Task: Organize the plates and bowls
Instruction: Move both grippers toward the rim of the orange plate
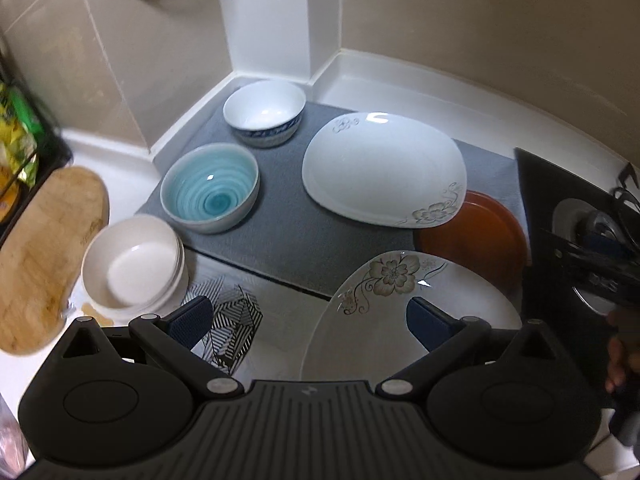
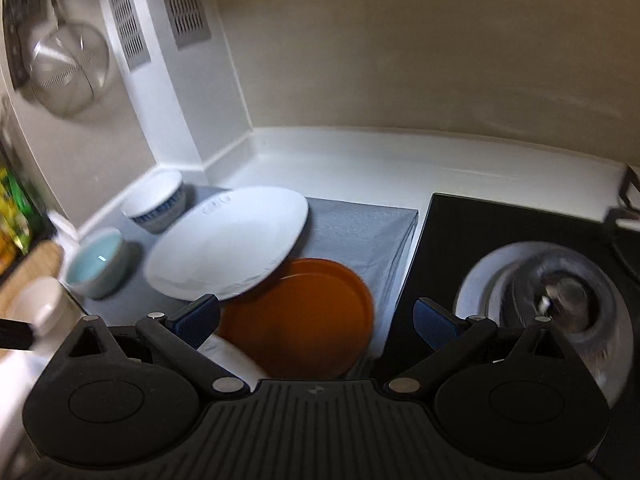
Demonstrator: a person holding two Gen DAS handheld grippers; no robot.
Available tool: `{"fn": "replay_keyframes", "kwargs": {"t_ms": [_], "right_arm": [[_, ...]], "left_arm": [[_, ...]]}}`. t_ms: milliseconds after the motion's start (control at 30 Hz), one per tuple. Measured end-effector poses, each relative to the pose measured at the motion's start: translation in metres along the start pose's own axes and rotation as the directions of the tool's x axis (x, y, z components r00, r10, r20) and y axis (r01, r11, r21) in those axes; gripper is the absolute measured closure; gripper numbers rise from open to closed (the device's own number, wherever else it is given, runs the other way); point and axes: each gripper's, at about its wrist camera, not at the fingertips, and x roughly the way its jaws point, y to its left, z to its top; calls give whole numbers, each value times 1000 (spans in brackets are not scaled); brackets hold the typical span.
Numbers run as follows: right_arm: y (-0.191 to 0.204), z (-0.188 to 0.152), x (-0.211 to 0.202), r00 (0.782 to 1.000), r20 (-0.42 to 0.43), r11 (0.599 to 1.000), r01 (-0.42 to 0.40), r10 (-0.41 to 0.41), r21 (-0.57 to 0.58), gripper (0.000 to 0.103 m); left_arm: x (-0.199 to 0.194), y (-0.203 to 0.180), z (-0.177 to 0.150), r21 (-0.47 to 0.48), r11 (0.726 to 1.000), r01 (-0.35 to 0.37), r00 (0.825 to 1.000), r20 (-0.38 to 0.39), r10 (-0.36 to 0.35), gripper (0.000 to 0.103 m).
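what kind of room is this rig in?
Most likely a home kitchen counter: bowls such as the teal bowl and plates on a grey drying mat, a wooden cutting board, and a strainer hanging on the wall.

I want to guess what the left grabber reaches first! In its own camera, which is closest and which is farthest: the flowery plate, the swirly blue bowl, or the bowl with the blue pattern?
From the left gripper:
1. Flowery plate, under its right finger.
2. Swirly blue bowl, ahead, left.
3. Blue-patterned bowl, in the back corner.
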Motion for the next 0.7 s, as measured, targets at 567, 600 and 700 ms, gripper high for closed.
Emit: {"fn": "replay_keyframes", "kwargs": {"t_ms": [567, 600, 700], "right_arm": [[-11, -14, 71, 970, -154, 981, 182, -190, -65, 95], [-10, -14, 67, 966, -146, 976, 205, -213, -73, 95], [-19, -16, 52, 953, -132, 962, 267, -272, -54, 96]], "left_arm": [[39, -16, 33, 64, 997, 45, 999, -27, -44, 0], [39, -20, 35, 78, 996, 51, 999, -17, -50, 0], [41, -36, 40, 124, 990, 69, 998, 4, -71, 0]]}}
